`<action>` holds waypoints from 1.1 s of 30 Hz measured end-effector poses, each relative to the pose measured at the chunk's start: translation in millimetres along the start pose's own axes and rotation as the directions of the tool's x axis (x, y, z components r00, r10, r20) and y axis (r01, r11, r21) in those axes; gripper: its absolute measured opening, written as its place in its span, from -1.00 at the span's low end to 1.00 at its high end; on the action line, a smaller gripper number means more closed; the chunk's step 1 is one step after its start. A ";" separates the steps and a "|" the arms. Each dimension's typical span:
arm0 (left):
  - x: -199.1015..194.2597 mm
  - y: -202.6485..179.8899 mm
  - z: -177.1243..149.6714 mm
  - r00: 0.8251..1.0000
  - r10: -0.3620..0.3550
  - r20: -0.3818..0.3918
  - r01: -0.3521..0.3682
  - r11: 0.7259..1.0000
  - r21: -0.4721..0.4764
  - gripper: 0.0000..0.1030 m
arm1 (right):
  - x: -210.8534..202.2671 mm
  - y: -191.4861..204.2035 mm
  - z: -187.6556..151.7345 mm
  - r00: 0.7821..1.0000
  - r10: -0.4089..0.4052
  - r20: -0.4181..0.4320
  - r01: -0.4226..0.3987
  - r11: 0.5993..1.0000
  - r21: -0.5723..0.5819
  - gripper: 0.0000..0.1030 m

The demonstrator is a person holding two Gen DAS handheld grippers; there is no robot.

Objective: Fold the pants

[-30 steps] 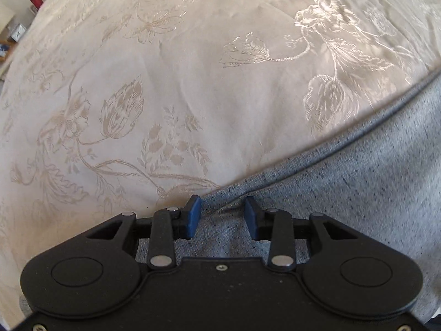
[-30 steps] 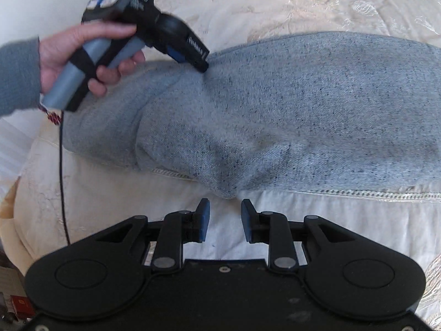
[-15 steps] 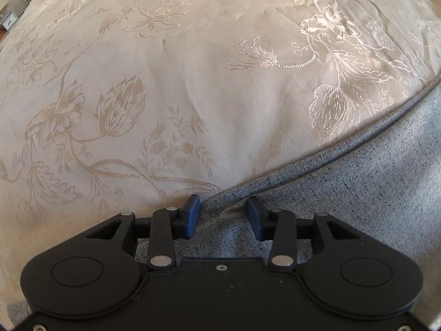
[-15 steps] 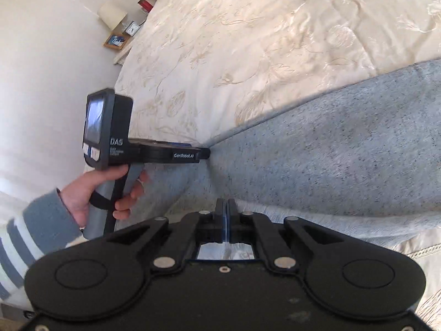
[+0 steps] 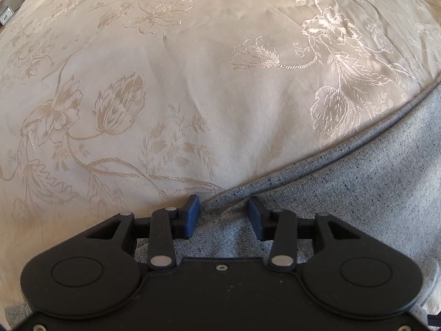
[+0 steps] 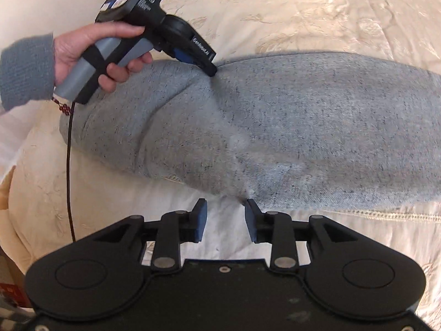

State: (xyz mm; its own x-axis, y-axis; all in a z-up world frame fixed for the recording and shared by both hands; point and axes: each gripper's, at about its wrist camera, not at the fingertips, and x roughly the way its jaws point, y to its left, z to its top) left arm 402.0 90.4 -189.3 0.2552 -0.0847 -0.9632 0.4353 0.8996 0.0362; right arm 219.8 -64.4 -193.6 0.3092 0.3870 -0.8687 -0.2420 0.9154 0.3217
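A bed [image 5: 193, 88] covered in a cream bedspread with a woven floral pattern fills both views, and the grey speckled pants [image 6: 289, 127] lie flat across it. A dark cable [image 6: 69, 171] trails over the bedspread below the person's left hand [image 6: 88, 44], which wears a grey knit sleeve and grips the handle of the left gripper [image 6: 210, 71].

In the left wrist view, the left gripper [image 5: 223, 215] sits low over the pants' [image 5: 358, 193] far edge, where the seamed border runs diagonally up toward the right. Its blue-padded fingers [image 5: 192, 215] stand apart with the grey fabric lying between and under them; the left finger sits right at the cloth's edge against the bedspread, the right one over the cloth. They have not closed on the material. In the right wrist view the tip of that gripper touches the upper edge of the pants, and a crease runs from that spot across the fabric.

The right gripper [image 6: 224, 220] hovers just beside the near edge of the pants, its fingers [image 6: 200, 223] spread wide and holding nothing. A pointed bulge of the grey fabric hangs just ahead of the right finger, close to it, while bare bedspread shows between the two fingers.
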 end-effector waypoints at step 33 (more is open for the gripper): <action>-125.3 23.0 -104.7 0.990 -0.140 0.006 0.139 0.969 -0.203 -0.13 | -12.1 -64.6 63.4 0.931 0.338 0.140 -0.365 0.833 0.417 -0.93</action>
State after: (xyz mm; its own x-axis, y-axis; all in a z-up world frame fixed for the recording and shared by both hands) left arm 289.7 166.6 -95.8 0.1970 -0.2127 -0.9570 0.2820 0.9472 -0.1525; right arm 290.0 -121.2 -180.0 0.3344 0.6849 -0.6473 0.0688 0.6673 0.7416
